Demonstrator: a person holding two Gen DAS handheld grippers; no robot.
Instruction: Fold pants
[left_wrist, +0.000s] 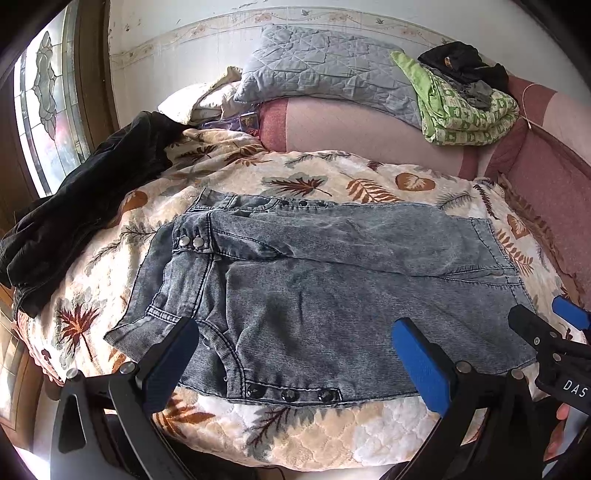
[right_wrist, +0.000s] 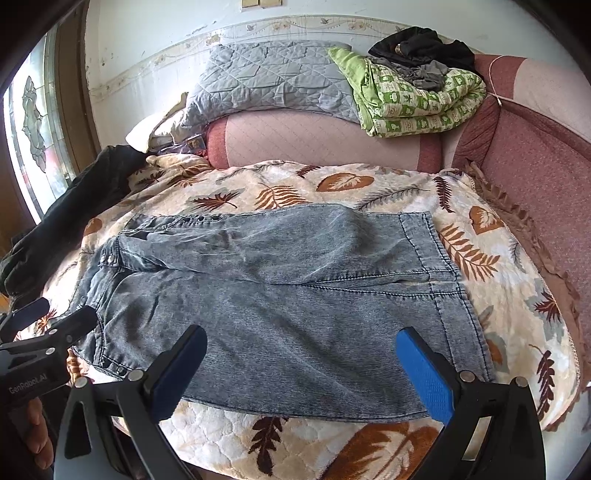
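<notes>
Lying flat on a leaf-print quilt (right_wrist: 332, 184), the grey pants (right_wrist: 280, 280) were flanked by a dark garment (left_wrist: 85, 206) and stacked bedding (right_wrist: 417, 99). "GenRobot.AI" was read on the left gripper (left_wrist: 295, 354), "DAS" on the right gripper (right_wrist: 301, 363). Both were held wide apart above the near edge, gripping nothing.

Two matching handheld grippers, black frames with blue finger pads.

The left gripper (left_wrist: 295, 363) has black angular arms with triangular cut-outs, round silver screws at the pivots, and flat, finely textured blue pads (left_wrist: 424, 365); its body reads "GenRobot.AI" in white. The right gripper (right_wrist: 301, 369) is built the same, with silver screws and blue pads (right_wrist: 424, 373), and shows white letters "DAS". Bare fingers show beside each handle.
</notes>
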